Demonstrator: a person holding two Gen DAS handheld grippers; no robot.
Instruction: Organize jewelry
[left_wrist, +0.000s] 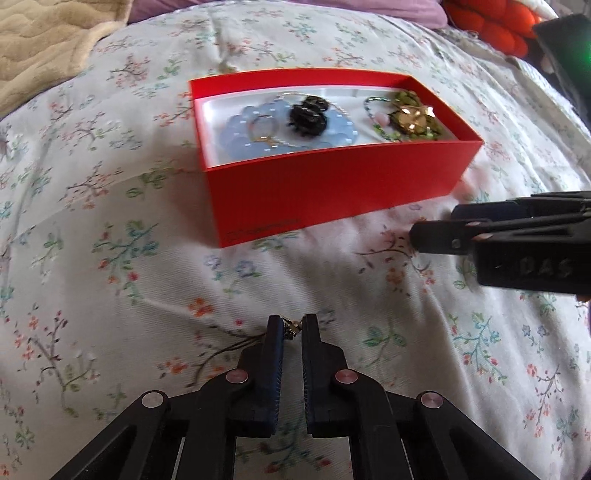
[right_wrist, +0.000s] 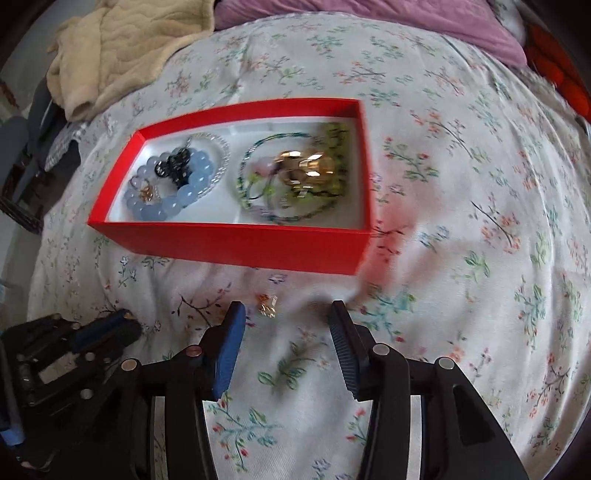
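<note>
Gold earring (right_wrist: 266, 305) lies between the open right claw (right_wrist: 286, 314) tips.

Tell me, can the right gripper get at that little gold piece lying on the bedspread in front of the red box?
Probably yes. The right gripper is open and the small gold piece lies loose on the floral bedspread just beyond its fingertips, nearer the left one. Nothing covers it; the red box sits further back.

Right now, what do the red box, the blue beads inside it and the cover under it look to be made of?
Red box: probably matte card, given its flat, thin, straight walls and white lining. Blue bead bracelet: glossy, translucent, so glass, stone or plastic; I cannot tell which. Floral bedcover: soft woven fabric that wrinkles and dents under the box.
</note>
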